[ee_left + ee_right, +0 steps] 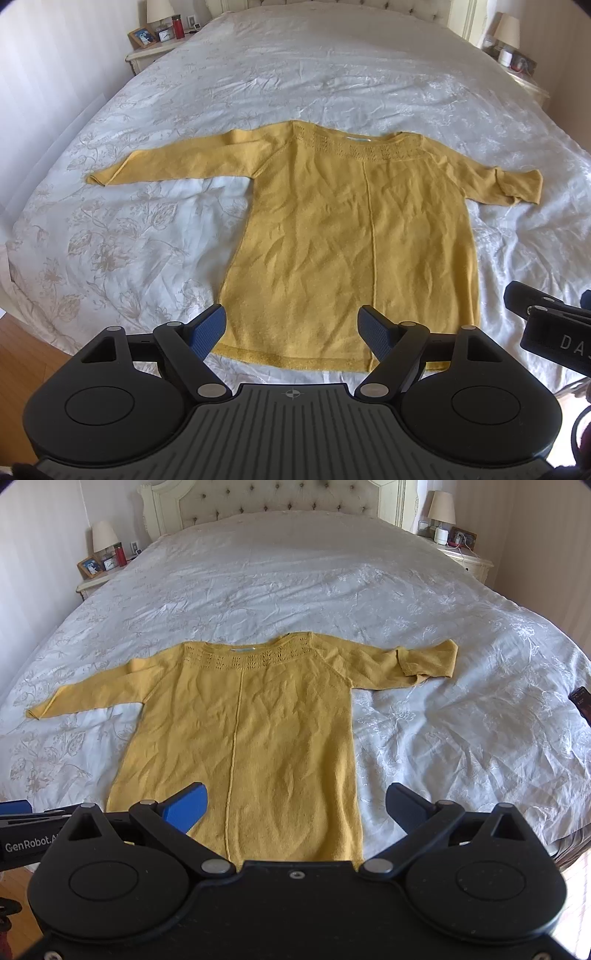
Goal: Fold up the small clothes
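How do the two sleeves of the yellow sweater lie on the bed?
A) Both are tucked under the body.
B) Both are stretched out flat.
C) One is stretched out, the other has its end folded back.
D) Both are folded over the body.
C: on the yellow sweater, one sleeve lies straight, while the other sleeve's end is doubled back on itself.

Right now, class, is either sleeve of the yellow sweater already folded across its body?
No. The yellow sweater lies flat on the bed, both sleeves stretched out sideways.

Looked like a home bedroom — big bed with a floral white duvet, tufted cream headboard, and nightstands either side with lamps, a photo frame and wood flooring.
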A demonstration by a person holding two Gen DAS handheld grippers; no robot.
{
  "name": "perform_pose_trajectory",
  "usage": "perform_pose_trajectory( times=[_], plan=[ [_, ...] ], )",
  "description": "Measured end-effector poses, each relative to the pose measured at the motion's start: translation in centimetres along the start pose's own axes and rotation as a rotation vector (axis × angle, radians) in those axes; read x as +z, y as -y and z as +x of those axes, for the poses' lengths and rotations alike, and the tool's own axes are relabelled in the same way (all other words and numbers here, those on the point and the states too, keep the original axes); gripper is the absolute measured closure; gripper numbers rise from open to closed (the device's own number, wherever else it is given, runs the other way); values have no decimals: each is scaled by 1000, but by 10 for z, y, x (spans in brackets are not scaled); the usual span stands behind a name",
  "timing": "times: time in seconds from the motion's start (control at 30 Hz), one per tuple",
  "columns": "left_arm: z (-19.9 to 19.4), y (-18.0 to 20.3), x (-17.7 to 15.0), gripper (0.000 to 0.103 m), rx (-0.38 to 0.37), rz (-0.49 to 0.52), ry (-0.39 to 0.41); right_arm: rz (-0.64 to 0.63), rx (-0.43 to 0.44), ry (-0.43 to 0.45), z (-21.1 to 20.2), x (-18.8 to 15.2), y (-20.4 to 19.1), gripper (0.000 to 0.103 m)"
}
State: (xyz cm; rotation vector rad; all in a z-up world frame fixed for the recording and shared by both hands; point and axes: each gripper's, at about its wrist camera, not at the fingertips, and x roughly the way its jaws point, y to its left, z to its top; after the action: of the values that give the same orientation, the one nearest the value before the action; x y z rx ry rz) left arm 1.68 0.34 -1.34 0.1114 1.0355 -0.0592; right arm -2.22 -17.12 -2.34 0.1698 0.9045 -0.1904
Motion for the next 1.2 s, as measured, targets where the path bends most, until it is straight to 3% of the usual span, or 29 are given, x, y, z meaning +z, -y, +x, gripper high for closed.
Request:
perform_pose_trajectory(
  times=[1.2],
  plan=[
    [70, -10, 59, 25, -40, 22, -160, 35, -33, -144, 68, 45, -19, 1]
  ],
)
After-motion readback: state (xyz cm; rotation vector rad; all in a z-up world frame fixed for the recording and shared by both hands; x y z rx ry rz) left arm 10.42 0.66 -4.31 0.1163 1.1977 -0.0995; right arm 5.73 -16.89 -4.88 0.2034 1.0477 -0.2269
